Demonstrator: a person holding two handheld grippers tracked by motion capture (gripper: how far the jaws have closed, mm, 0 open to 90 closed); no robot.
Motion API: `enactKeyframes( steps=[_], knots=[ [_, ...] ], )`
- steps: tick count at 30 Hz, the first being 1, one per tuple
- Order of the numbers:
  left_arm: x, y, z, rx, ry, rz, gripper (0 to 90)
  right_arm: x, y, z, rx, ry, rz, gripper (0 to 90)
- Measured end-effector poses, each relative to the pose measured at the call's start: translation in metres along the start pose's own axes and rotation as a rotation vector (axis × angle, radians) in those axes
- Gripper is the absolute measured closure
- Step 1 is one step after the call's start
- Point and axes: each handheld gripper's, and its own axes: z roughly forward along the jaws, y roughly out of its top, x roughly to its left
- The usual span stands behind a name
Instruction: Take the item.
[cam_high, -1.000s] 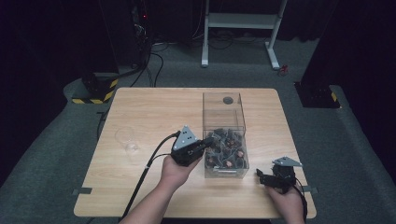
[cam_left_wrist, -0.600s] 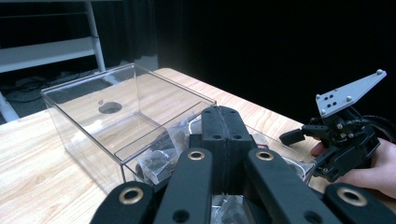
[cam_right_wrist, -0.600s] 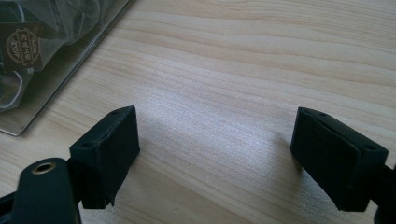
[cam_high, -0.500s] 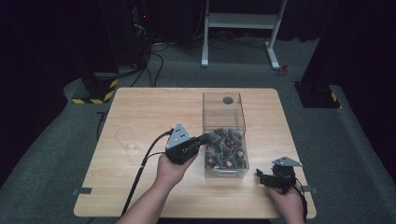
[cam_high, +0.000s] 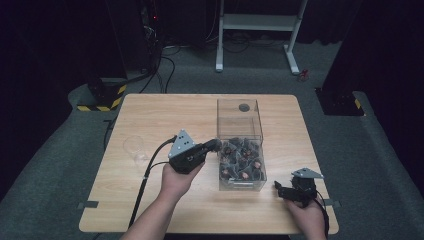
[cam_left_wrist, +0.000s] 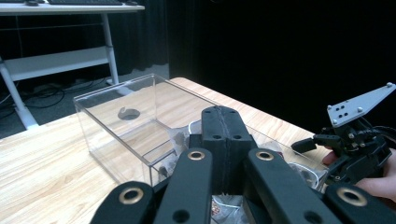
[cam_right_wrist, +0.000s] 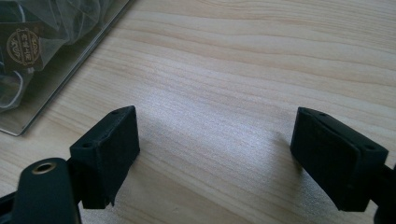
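Observation:
A clear plastic box (cam_high: 237, 118) stands on the wooden table (cam_high: 165, 112), its near half heaped with several dark wrapped packets (cam_high: 242, 162). My left gripper (cam_high: 214, 145) hovers at the box's left wall, above its rim. In the left gripper view its jaws are pressed together with nothing visible between them, over the box (cam_left_wrist: 107, 100) and the packets (cam_left_wrist: 224, 203). My right gripper (cam_high: 280, 189) rests near the table's front right corner, right of the box. It stands open over bare wood (cam_right_wrist: 215, 144), with nothing between its fingers.
A clear glass (cam_high: 134, 147) stands on the table's left side. A dark round spot (cam_high: 244, 107) shows in the box's empty far half. My right gripper (cam_left_wrist: 317, 154) appears beyond the box in the left gripper view. A box corner (cam_right_wrist: 56, 60) lies left of the right jaws.
My left gripper has drawn back to the left, from over the packets inside the box to its left wall. The right gripper has stayed put.

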Motion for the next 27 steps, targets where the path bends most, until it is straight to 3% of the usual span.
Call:
enactKeyframes(
  steps=[27],
  knots=[
    [0.032,-0.007,-0.03,-0.014,0.072,-0.016,90.0,0.0,0.0,0.0,-0.002,0.0,-0.002,15.6]
  ],
)
